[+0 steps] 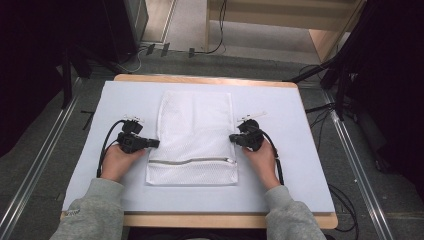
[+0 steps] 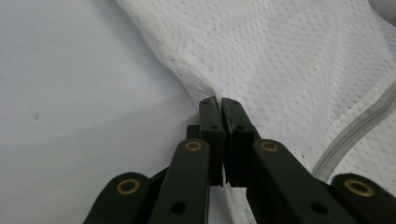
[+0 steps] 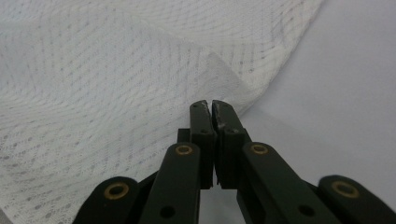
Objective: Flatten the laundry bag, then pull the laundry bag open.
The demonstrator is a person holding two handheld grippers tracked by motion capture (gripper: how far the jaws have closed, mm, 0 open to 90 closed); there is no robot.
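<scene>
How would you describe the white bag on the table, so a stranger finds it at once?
On the pale blue table cover, look at the middle, between the person's two hands. There lies a flat white mesh bag. Its grey zipper across the near end sets it apart.

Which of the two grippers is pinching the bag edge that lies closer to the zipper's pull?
The right gripper: it pinches the mesh bag edge beside the zipper pull.
</scene>
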